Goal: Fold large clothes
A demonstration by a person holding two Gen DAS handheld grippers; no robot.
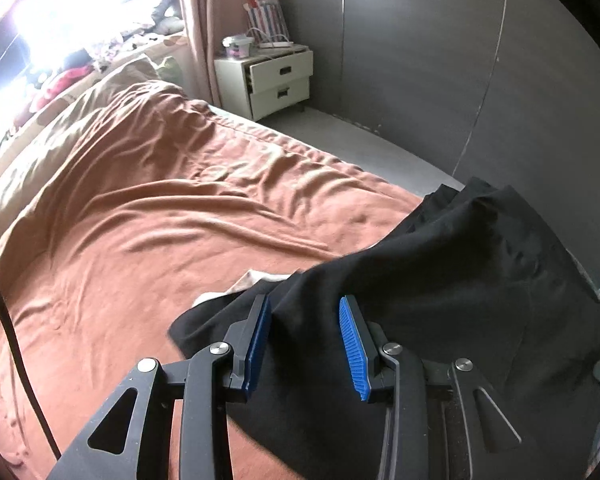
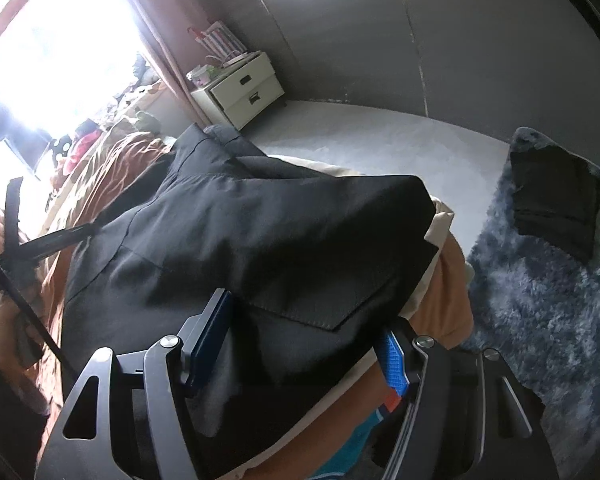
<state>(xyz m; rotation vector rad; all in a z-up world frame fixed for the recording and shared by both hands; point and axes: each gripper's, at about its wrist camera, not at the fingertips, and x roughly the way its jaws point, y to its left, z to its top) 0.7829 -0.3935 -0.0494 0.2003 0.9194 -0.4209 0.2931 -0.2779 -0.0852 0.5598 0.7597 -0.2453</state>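
Observation:
A large black garment [image 1: 460,280] lies bunched at the near right edge of a bed with a rust-orange cover [image 1: 160,220]. My left gripper [image 1: 306,308] is open, its blue pads astride a raised fold of the black cloth. In the right wrist view the same garment [image 2: 240,240] shows a pocket flap and lies over the bed corner. My right gripper [image 2: 304,320] is open wide, its fingers either side of the cloth near the pocket. Neither gripper pinches the cloth.
A white two-drawer nightstand [image 1: 280,80] stands against the grey wall past the bed. A blue shaggy rug [image 2: 540,280] with a folded black item [image 2: 552,204] lies on the floor at right. Pillows and clutter [image 1: 80,72] sit by the bright window.

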